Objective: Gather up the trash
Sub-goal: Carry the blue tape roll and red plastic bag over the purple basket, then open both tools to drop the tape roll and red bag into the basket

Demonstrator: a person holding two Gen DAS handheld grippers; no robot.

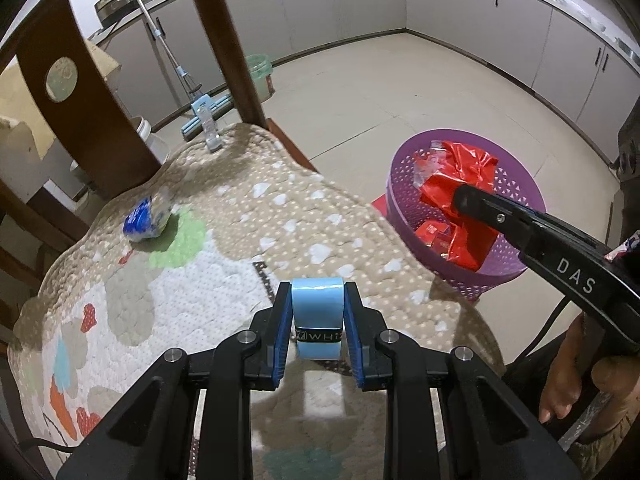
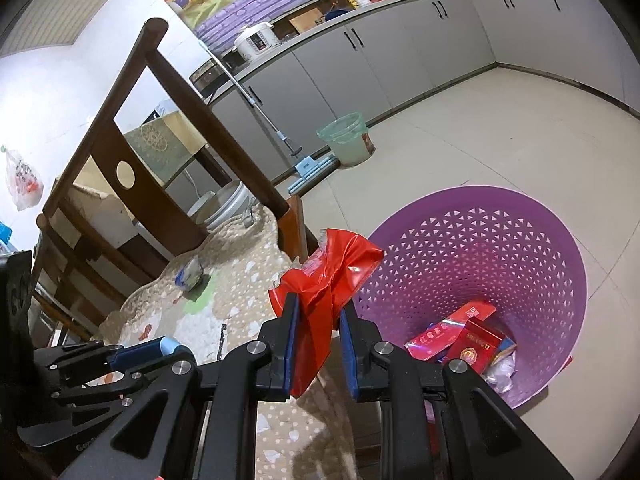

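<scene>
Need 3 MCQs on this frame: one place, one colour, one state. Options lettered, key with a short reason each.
1. Where is the blue crumpled wrapper?
A) in the basket B) on the chair cushion C) on the floor

2. What colour is the basket?
A) purple B) green C) white

3. What does the left gripper hold?
A) nothing B) red wrapper C) light-blue tape roll

Key: B, it lies on the cushion near the chair back; A, its perforated wall is purple; C, the roll sits clamped between the fingers, while the right gripper grips the red wrapper.
</scene>
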